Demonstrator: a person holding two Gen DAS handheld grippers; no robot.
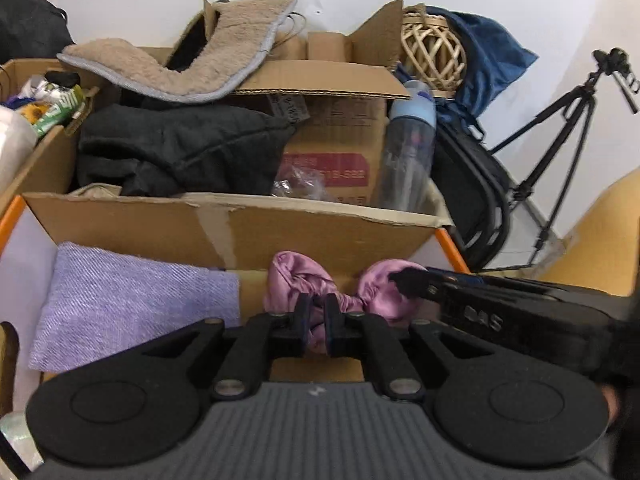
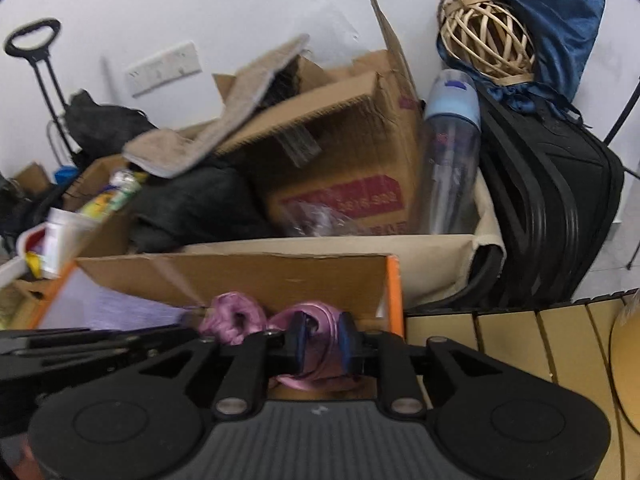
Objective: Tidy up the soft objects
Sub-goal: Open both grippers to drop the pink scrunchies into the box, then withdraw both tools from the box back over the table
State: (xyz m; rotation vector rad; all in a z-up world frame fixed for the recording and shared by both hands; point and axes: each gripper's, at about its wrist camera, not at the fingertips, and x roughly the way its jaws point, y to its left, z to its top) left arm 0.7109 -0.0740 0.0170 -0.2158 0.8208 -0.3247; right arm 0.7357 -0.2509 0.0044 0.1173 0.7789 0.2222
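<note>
A: What do the left fingers (image 1: 316, 320) have?

B: They stand narrow, with a fold of the shiny pink satin cloth (image 1: 298, 280) pinched between them. The black pads press on it from both sides.

A: And the right fingers (image 2: 323, 336)?

B: Narrow too, a shade wider, closed on another bunched part of the same pink satin cloth (image 2: 316, 316). In the left view the right tool comes in from the right and its tip meets the cloth's far puff.

A: Where does the cloth sit?

B: Just ahead of both pairs of fingers, inside an open cardboard box with orange edges (image 1: 248, 232), against its far brown wall. Whether it touches the box floor I cannot tell.

A: Anything beside it?

B: A flat lilac woven cloth (image 1: 132, 304) lies left of the left fingers, in the same box, near the satin.

A: Beyond the box?

B: A crumpled black garment (image 1: 180, 152), a tan fleecy mat with grey trim (image 1: 192, 64) draped over a brown carton with a red label (image 1: 340, 144), a clear bottle with a pale blue cap (image 1: 412, 144) standing upright, and a woven rattan ball (image 1: 434, 52) on blue velvet fabric (image 1: 492, 56).
</note>
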